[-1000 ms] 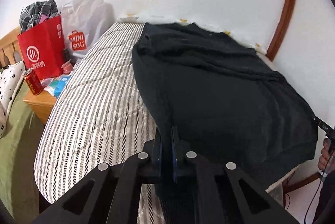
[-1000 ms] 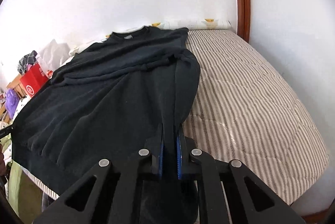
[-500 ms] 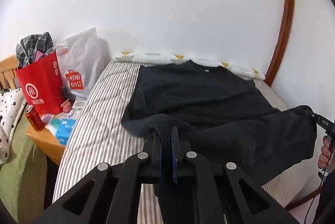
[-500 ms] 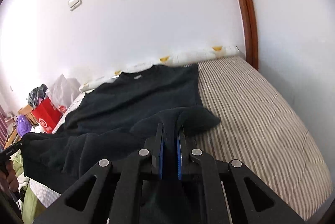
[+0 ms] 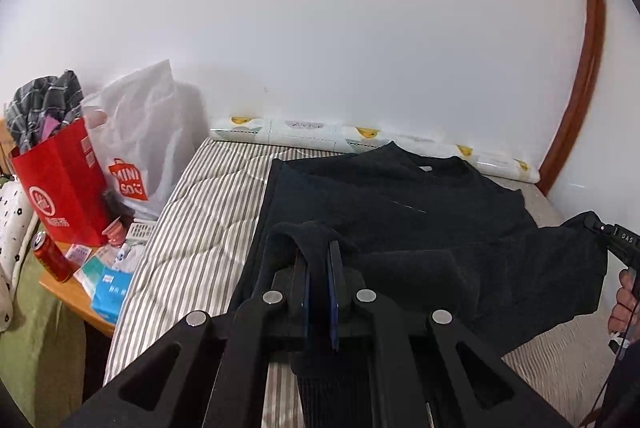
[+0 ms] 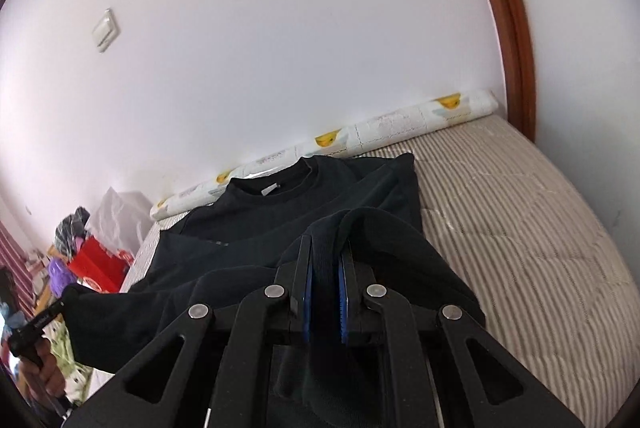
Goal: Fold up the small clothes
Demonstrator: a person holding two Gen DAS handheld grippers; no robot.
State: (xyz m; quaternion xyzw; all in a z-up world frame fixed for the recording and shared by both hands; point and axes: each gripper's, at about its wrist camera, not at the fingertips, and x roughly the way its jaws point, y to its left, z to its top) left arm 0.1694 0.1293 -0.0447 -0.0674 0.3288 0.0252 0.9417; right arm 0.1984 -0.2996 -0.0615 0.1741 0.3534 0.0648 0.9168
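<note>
A black sweatshirt [image 5: 400, 203] lies on a striped mattress [image 5: 200, 220], its collar toward the wall. My left gripper [image 5: 318, 252] is shut on the sweatshirt's lower hem at one corner and holds it lifted over the body. My right gripper [image 6: 326, 248] is shut on the hem's other corner [image 6: 360, 224], also raised over the sweatshirt [image 6: 288, 216]. The hem hangs stretched between the two. The right gripper [image 5: 596, 226] also shows at the right edge of the left wrist view, a hand behind it. At the lower left of the right wrist view the left gripper [image 6: 68, 294] appears too.
A rolled white mat with yellow prints [image 5: 360, 139] lies along the wall at the mattress's far edge. To the left, a wooden side table [image 5: 76, 296] carries a red paper bag [image 5: 60, 187], a white plastic bag [image 5: 140, 147], a red can [image 5: 50, 256] and small boxes. A brown curved frame [image 6: 508, 27] rises at right.
Both grippers have lifted the hem off the near edge of the bed and carried it toward the collar, so the lower half now doubles over the upper half. Both grips stayed shut.
</note>
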